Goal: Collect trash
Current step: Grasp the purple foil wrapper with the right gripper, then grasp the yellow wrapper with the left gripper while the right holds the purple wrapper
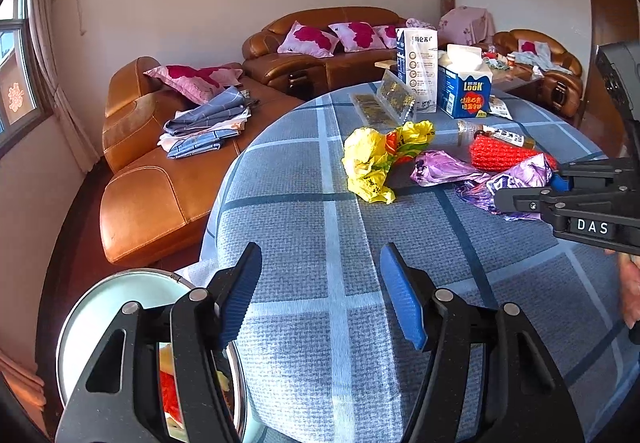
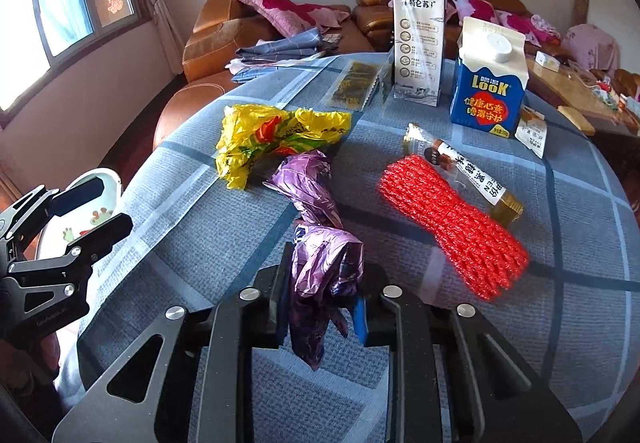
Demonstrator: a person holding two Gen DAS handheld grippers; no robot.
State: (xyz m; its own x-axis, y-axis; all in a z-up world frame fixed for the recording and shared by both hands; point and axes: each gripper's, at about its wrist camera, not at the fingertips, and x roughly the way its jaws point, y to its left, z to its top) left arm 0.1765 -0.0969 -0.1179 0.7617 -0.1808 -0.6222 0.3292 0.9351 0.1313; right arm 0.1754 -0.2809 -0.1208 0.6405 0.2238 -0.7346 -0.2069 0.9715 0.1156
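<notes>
A crumpled purple wrapper lies stretched across the blue checked tablecloth. My right gripper is shut on the wrapper's near end, and the left wrist view shows the same grip, the right gripper on the purple wrapper. My left gripper stands open over bare cloth with nothing between its blue pads. It also shows at the table's left edge, the left gripper. A yellow plastic bag, a red foam net and a small bottle lie beyond.
A round white basin holding colourful scraps sits below the table's left edge. At the far side stand a blue carton, a tall white carton, clear packets and a small sachet. Brown sofas surround the table.
</notes>
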